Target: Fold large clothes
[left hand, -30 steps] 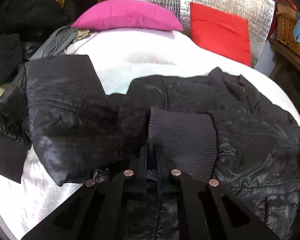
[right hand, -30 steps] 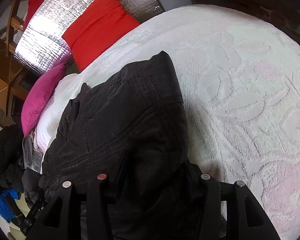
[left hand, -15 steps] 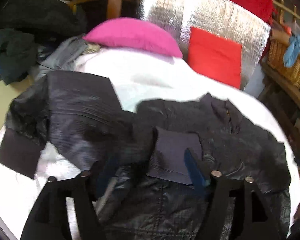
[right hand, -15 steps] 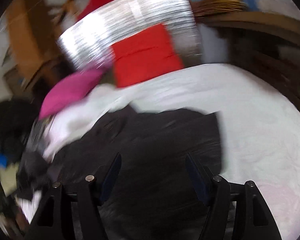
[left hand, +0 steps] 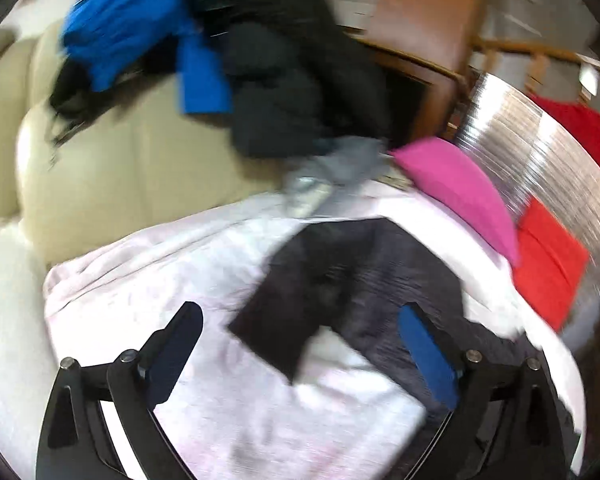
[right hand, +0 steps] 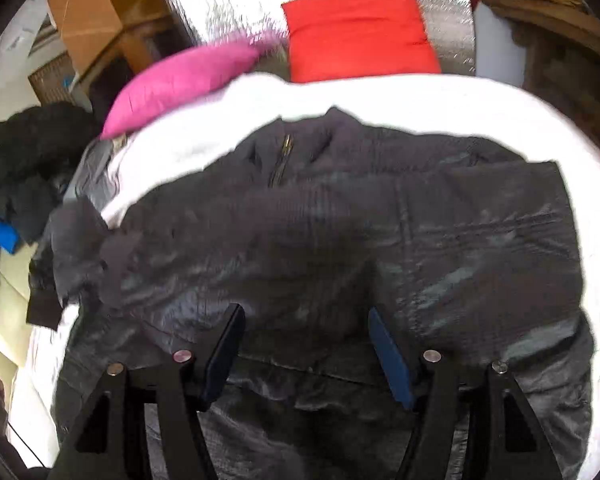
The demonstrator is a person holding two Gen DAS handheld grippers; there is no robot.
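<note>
A large black jacket (right hand: 340, 232) lies spread on the white bedspread (right hand: 420, 100), zipper collar toward the pillows, with one sleeve folded across its front. My right gripper (right hand: 306, 344) is open and empty, hovering above the jacket's lower body. In the left wrist view, the jacket's other sleeve (left hand: 340, 292) with its knit cuff lies flat on the bedspread (left hand: 180, 280). My left gripper (left hand: 300, 352) is open and empty, just above and short of that cuff. The left wrist view is motion-blurred.
A pink pillow (right hand: 184, 80) and a red pillow (right hand: 360, 32) lean on a silver foil board (right hand: 240, 8) at the bed's head. A pile of black and blue clothes (left hand: 220, 60) lies on a cream sofa (left hand: 100, 152) to the left. Wooden furniture (right hand: 560, 40) stands right.
Both grippers opened and let go of the jacket. The left gripper swung left toward the outstretched sleeve. The right gripper pulled back and now faces the jacket squarely.
</note>
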